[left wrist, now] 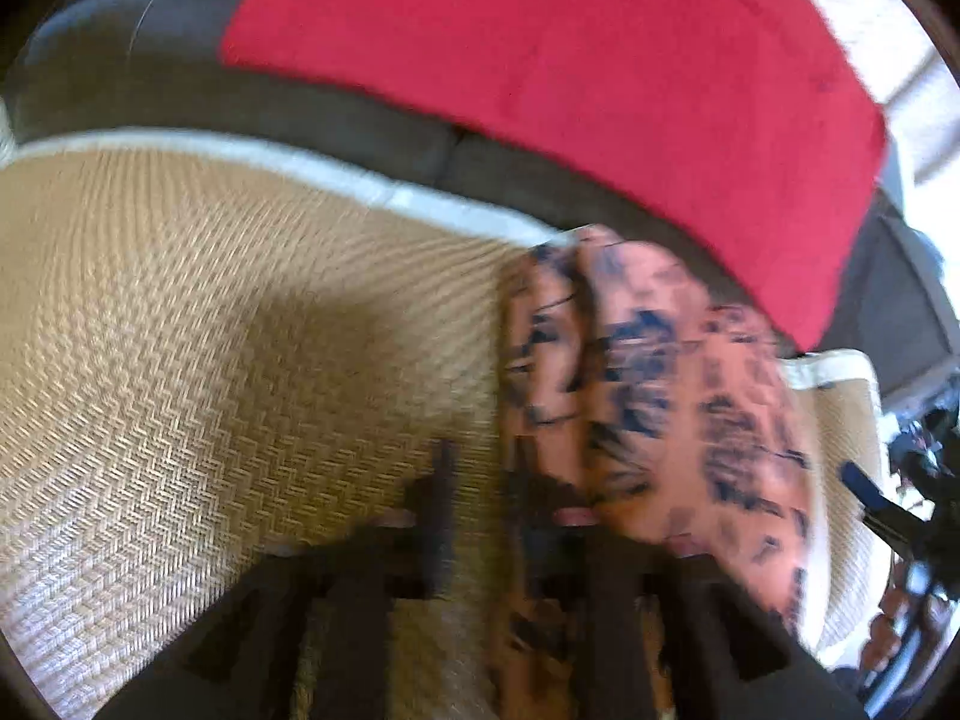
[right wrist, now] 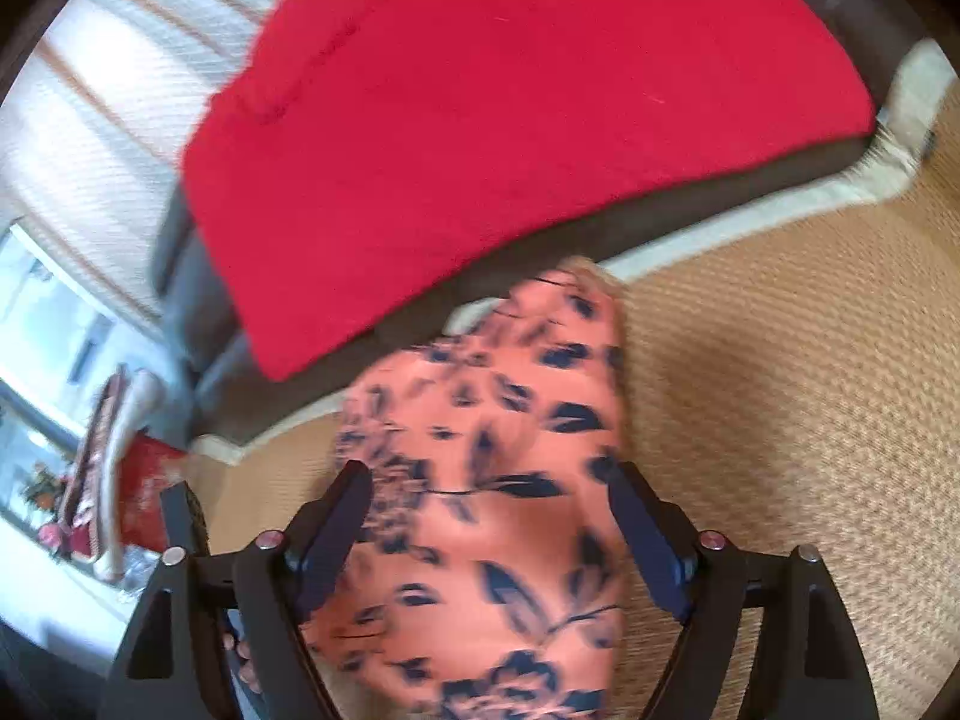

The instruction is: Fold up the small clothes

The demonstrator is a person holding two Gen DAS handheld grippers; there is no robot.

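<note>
A small orange garment with a dark floral print (left wrist: 648,396) lies bunched on a woven tan mat (left wrist: 210,330). My left gripper (left wrist: 480,492) is blurred; its fingers stand a little apart at the garment's left edge, and whether they pinch cloth is unclear. In the right wrist view the same garment (right wrist: 498,480) lies spread between the wide-open fingers of my right gripper (right wrist: 489,486), which hovers over it and holds nothing.
A red cloth (left wrist: 570,90) lies on a dark sofa (left wrist: 360,126) beyond the mat's white border; it also shows in the right wrist view (right wrist: 480,120). Window blinds (right wrist: 90,120) and cluttered items (right wrist: 102,480) are at the left.
</note>
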